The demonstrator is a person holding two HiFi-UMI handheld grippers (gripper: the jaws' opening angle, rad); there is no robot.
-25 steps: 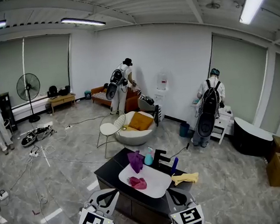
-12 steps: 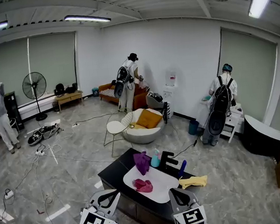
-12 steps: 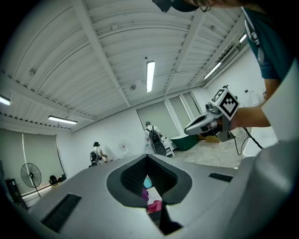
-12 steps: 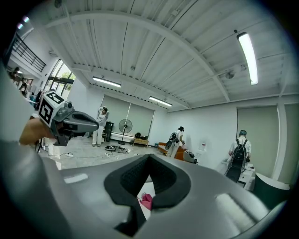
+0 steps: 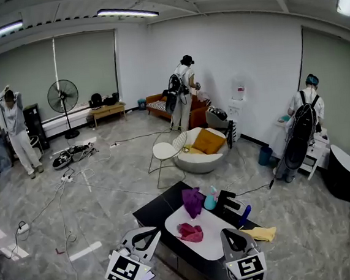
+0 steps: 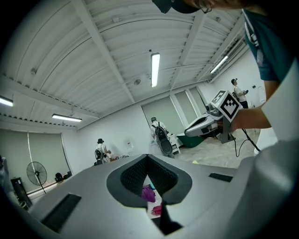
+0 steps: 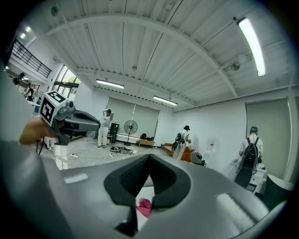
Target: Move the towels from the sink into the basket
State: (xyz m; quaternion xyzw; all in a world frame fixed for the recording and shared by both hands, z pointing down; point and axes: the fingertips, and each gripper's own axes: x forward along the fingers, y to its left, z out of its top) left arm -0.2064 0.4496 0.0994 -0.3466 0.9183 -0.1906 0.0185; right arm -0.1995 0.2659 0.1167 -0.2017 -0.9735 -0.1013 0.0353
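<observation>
Head view: left claw (image 5: 152,233) and right claw (image 5: 228,236) are held low at the near edge of the dark desk (image 5: 154,211), both aimed at the white sink (image 5: 217,248), likely lining up a reach. Pink towel (image 5: 190,232) lies in the sink between and just beyond the claws; purple towel (image 5: 193,201) is at the far rim. No basket identifiable.

Left gripper view: jaws clenched, empty; both towels ahead, apart from the tips.

Right gripper view: jaws clenched, empty; pink towel straight ahead, not touched.
</observation>
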